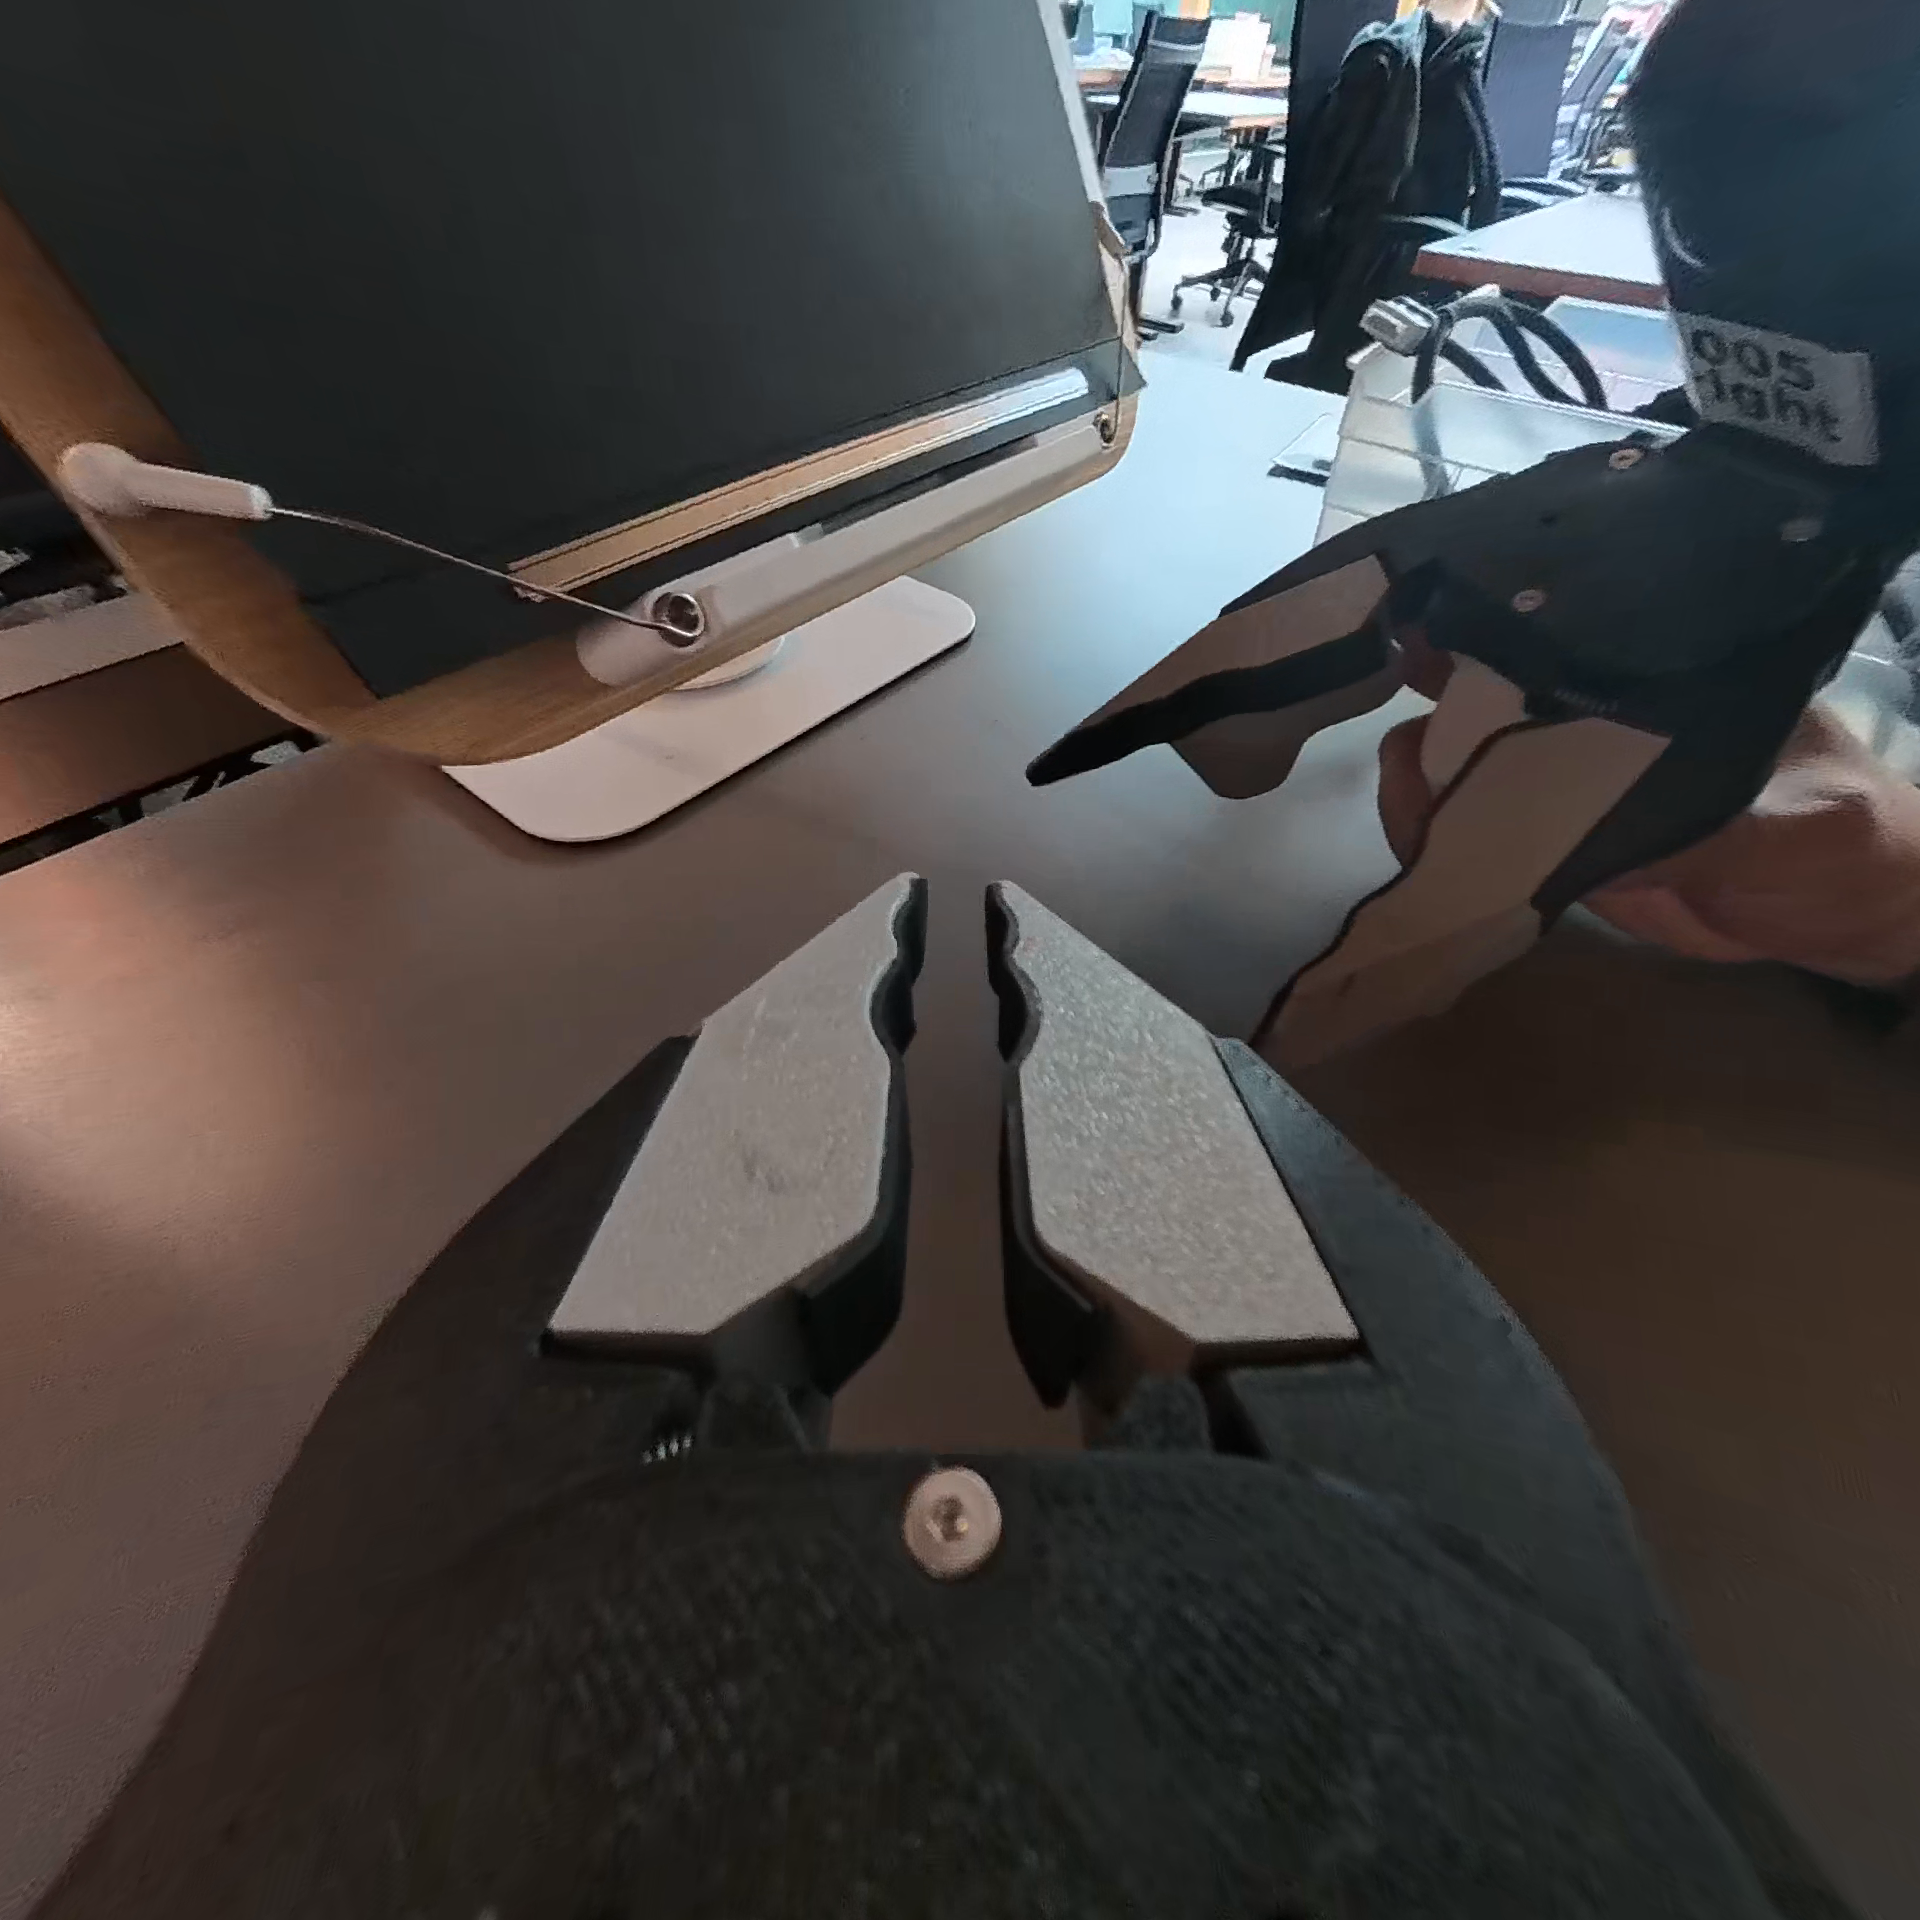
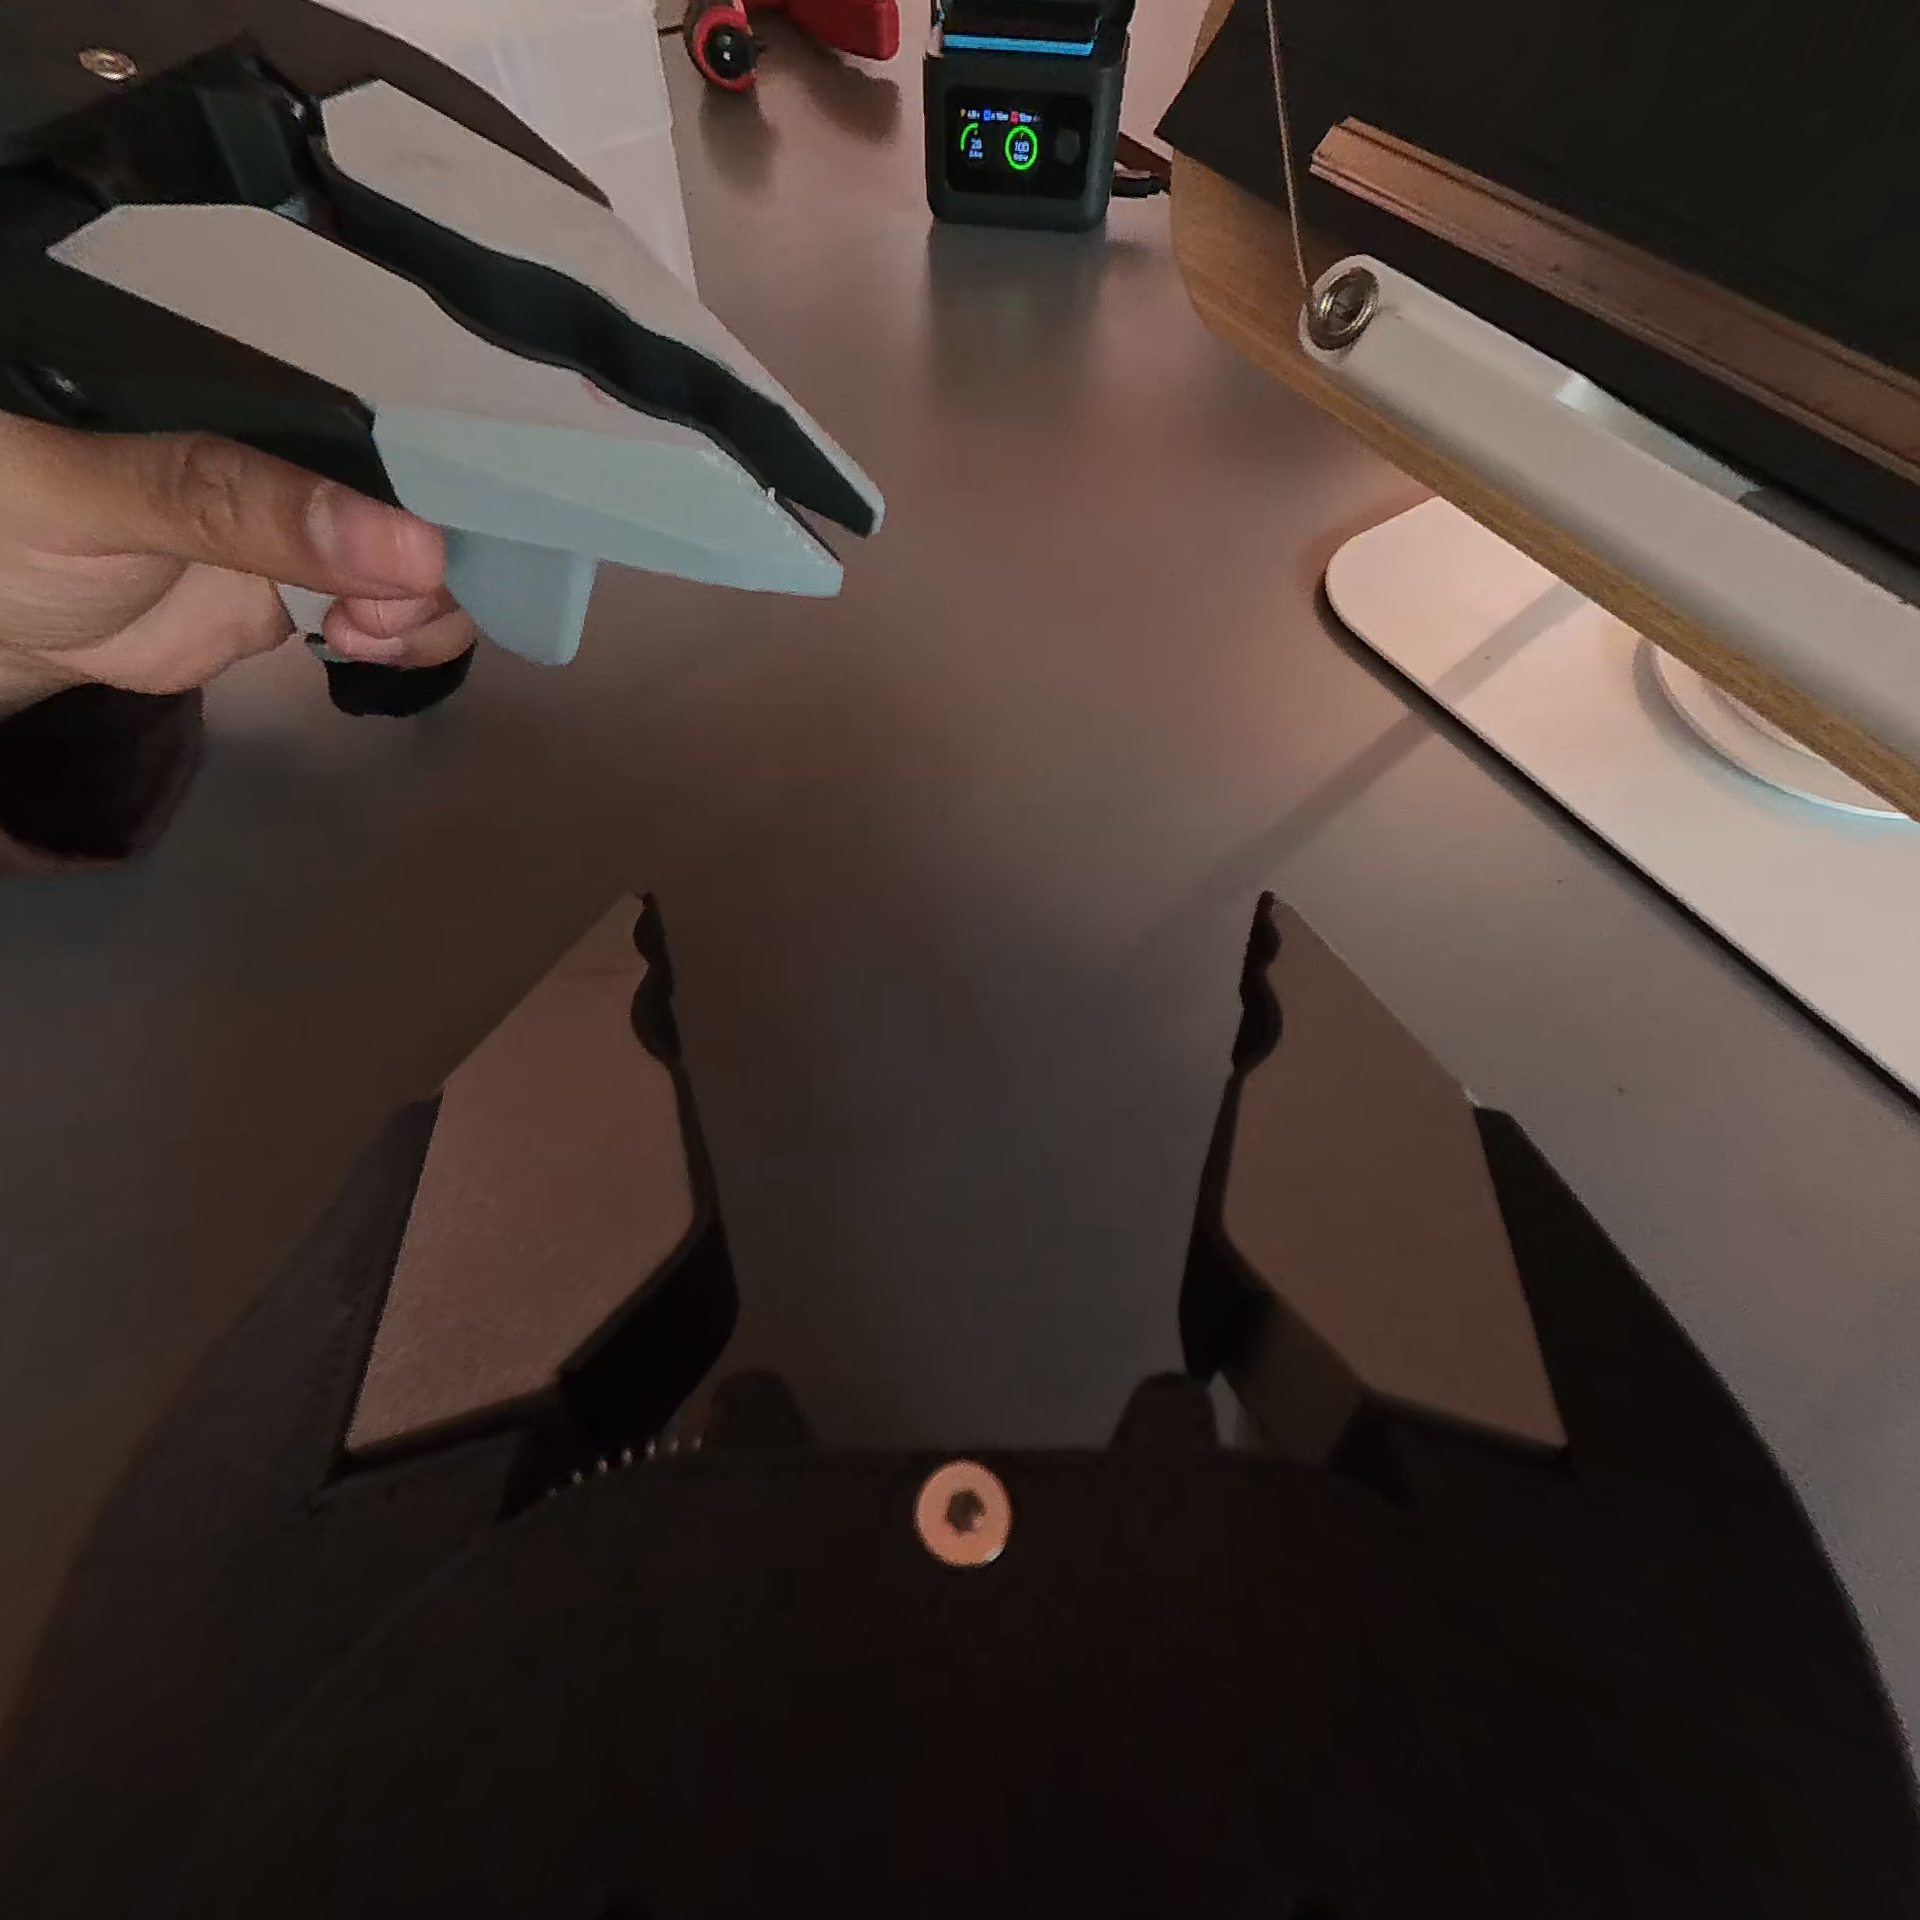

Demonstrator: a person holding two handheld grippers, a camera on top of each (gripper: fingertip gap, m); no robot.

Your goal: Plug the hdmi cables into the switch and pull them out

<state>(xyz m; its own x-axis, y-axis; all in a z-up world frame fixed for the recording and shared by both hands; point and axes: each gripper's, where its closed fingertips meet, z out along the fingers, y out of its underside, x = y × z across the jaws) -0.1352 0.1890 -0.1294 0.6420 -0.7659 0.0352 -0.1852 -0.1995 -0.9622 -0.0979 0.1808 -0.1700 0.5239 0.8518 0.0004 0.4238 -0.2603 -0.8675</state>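
We are holding the left gripper (image 1: 956,894) low over the dark table (image 1: 312,1039), its two grey-faced fingers (image 1: 790,1122) nearly together with only a narrow slit between the tips and nothing in it. In the right wrist view, the same gripper (image 2: 852,530) is appearing at upper left, carried by a bare hand (image 2: 177,561), its tips reading as closed there.

We are carrying the right gripper (image 2: 956,914) over the same table, its fingers (image 2: 540,1195) standing wide apart and empty. From the left wrist view, it (image 1: 1143,894) is showing at the right edge, spread open, gripped by a hand (image 1: 1766,862) and bearing a white label (image 1: 1777,395).

A monitor (image 1: 520,260) with a wooden back shell is standing on a white base plate (image 1: 727,727) beyond both grippers; a thin wire is running to a screw on its white lower bar (image 2: 1507,384).

We are seeing dark cables (image 1: 1496,343) with a silver-ended plug resting on a clear box (image 1: 1455,457) at the far right of the table, well apart from both grippers; whether these are the hdmi cables, we cannot tell. The switch is not showing in either view.

A small dark device with a lit screen (image 2: 1023,145) is sitting at the far end of the table, red objects (image 2: 821,21) just behind it. Office chairs (image 1: 1226,197) and a hanging dark coat (image 1: 1382,177) are filling the background.
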